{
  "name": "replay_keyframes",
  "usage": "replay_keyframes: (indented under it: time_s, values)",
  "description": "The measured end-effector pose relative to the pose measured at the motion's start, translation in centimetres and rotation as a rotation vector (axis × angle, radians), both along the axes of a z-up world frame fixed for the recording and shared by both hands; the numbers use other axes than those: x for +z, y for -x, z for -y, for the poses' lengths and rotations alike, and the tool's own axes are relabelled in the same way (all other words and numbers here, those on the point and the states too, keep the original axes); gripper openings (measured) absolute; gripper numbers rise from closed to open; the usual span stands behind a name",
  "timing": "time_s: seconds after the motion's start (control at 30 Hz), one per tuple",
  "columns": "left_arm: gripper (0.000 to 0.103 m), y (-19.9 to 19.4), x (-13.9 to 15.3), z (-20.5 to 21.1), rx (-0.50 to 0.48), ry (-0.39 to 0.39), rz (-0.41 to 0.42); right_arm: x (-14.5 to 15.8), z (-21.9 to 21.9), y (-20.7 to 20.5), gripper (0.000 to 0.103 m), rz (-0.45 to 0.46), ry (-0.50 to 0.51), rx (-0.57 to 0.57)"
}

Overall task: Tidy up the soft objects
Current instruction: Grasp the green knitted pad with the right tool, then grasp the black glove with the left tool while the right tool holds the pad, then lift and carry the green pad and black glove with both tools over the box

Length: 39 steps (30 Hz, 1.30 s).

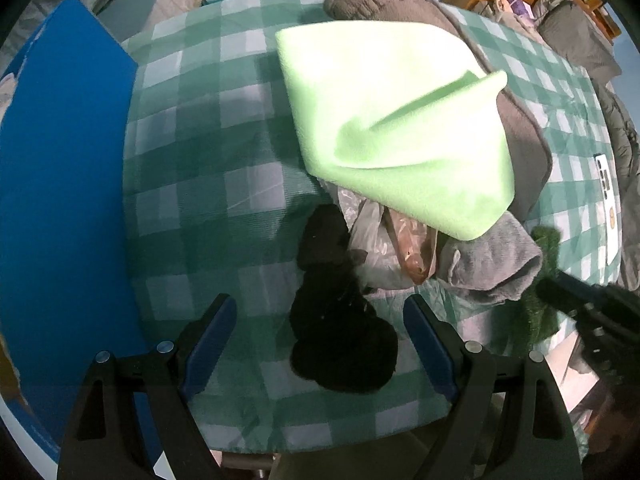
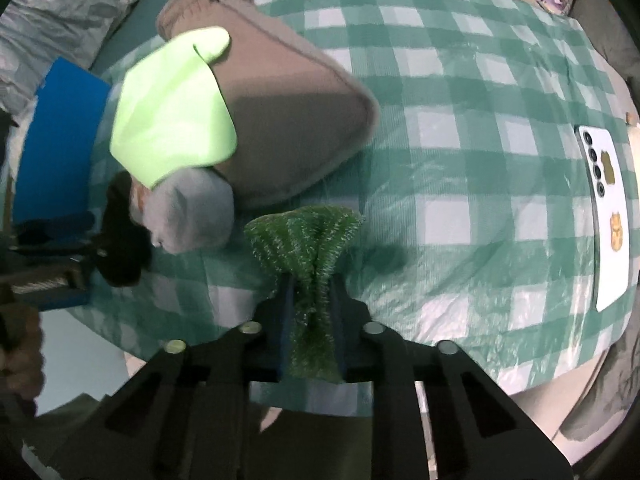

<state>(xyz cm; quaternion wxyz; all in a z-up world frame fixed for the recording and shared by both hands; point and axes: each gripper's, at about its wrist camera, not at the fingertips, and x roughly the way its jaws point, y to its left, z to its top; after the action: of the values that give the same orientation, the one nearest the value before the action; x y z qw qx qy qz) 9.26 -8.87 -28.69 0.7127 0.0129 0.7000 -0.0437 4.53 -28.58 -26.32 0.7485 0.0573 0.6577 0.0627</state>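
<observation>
Right wrist view, nearest: right gripper [image 2: 312, 300], jaws clamped on dark green fuzzy cloth [image 2: 308, 240], pinched at its waist so that it fans out at 12 o'clock beyond the fingertips and bunches back between the pads toward 6 o'clock. Beneath it, green-and-white checked tablecloth [image 2: 460, 160]. At 10 o'clock from the clamped cloth, grey cloth [image 2: 192, 208], rolled, touching brown cushion [image 2: 288, 120]. Draped over the cushion's left side, light green cloth [image 2: 172, 120]. At 3 o'clock, near the table's right edge, white phone [image 2: 608, 216], face down. At 9 o'clock, blue board [image 2: 56, 136].

Left wrist view, nearest: left gripper [image 1: 320, 344], jaws standing wide apart, nothing pressed between the pads, pointing down over black cloth [image 1: 340, 332], crumpled on the checked tablecloth [image 1: 200, 160] and lying between the fingers' line. At 1 o'clock from the black cloth, clear plastic bag [image 1: 380, 248] with something brown inside, touching the grey cloth [image 1: 496, 256]. Further at 12 o'clock, light green cloth [image 1: 400, 120] folded over the brown cushion [image 1: 400, 0]. At 3 o'clock, dark green fuzzy cloth [image 1: 540, 300] with the right gripper [image 1: 560, 288] on it. At 9 o'clock, blue board [image 1: 60, 180].
</observation>
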Motion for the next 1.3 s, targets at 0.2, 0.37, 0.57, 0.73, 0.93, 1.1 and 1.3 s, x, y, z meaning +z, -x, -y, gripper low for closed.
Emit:
replay_keyframes:
  time_s: [0.2, 0.37, 0.57, 0.73, 0.93, 1.1, 1.3]
  values:
    - [0.055, 0.1, -0.9, 0.7, -0.039, -0.003, -0.013, -0.2, -0.2, -0.3, 0.013, 0.003, -0.01, 0.01]
    - [0.041, 0.8, -0.3, 0.8, -0.043, 0.006, 0.021, -1.1, -0.4, -0.6, 0.022, -0.012, -0.016, -0.001]
    - [0.041, 2.2, 0.1, -0.5, -0.027, 0.007, 0.035, -0.4, -1.1, -0.8, 0.071, 0.017, -0.031, -0.006]
    - [0.041, 3.2, 0.4, -1.8, -0.019, 0.008, 0.039, -1.9, -3.2, -1.3, 0.072, -0.015, 0.008, 0.032]
    - [0.041, 3.8, 0.7, -1.4, -0.019, 0.004, 0.051, -3.8, -4.6, -1.5, 0.072, -0.049, 0.076, 0.043]
    - [0.041, 4.4, 1.0, -2.0, -0.019, 0.011, 0.058, -4.2, -6.5, -1.9, 0.07, -0.03, 0.139, 0.076]
    - [0.041, 4.4, 1.7, -2.4, -0.021, 0.017, 0.069, -3.9, -7.2, -1.7, 0.035, -0.01, 0.192, 0.074]
